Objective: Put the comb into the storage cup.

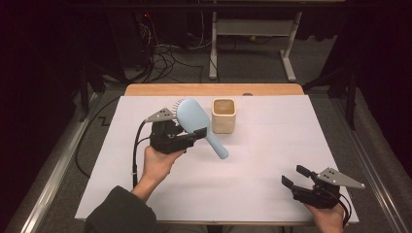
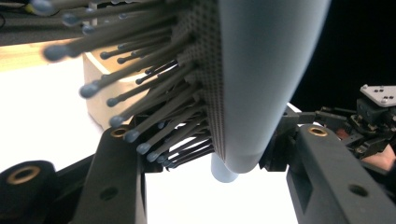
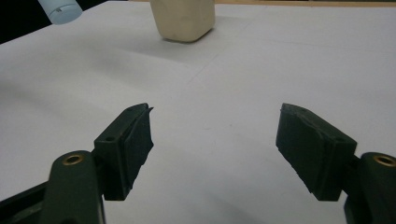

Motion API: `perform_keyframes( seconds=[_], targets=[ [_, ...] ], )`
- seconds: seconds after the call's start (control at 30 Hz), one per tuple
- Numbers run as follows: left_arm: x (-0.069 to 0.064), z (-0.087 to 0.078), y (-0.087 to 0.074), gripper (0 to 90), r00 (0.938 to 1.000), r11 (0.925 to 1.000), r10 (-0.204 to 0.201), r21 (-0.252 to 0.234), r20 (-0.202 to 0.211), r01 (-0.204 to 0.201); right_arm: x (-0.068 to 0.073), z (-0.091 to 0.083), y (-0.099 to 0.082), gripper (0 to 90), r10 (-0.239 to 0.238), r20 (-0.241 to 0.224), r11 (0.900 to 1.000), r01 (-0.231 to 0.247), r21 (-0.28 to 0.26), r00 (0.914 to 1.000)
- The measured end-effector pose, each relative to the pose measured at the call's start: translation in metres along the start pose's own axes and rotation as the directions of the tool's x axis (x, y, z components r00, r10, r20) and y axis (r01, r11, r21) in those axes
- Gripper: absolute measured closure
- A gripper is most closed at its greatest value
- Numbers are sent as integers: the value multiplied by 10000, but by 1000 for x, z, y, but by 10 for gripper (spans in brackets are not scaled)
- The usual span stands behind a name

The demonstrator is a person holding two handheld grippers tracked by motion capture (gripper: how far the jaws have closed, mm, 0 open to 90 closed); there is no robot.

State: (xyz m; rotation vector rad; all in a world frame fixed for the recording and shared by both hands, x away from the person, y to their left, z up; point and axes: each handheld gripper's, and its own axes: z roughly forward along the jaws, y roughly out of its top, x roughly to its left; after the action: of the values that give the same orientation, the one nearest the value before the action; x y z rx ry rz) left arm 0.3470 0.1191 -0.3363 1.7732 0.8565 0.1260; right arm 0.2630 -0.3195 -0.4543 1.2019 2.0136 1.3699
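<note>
Right gripper (image 1: 295, 177) spread, empty; left gripper (image 1: 193, 136) pinching hairbrush (image 1: 195, 118), handle slanting down-right, cup (image 1: 224, 115) just beyond.

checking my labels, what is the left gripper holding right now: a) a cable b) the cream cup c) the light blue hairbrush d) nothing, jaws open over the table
c: in the high view the left gripper is shut on the light blue hairbrush, lifted beside the cream cup, and the left gripper view shows its bristles and back between the jaws.
</note>
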Motion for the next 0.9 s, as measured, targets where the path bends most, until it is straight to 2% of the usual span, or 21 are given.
perform_keyframes(
  seconds=[0.4,0.5,0.63,0.9],
  targets=[
    [12,2,5,541,9994,9998,-202,-21,-298,201,0,1,-5,264,90,70,10000,-90,-29,9999],
    [13,4,9,540,9990,10000,-89,27,-432,90,1,2,-5,264,93,43,9999,-93,-38,9999],
    [14,5,13,540,9991,9998,-165,-69,-392,162,1,2,-5,264,-14,66,10000,14,-31,10000],
    [25,7,19,540,9966,9996,-291,13,-774,293,1,3,-6,265,-12,108,10000,13,-58,9999]
  ],
)
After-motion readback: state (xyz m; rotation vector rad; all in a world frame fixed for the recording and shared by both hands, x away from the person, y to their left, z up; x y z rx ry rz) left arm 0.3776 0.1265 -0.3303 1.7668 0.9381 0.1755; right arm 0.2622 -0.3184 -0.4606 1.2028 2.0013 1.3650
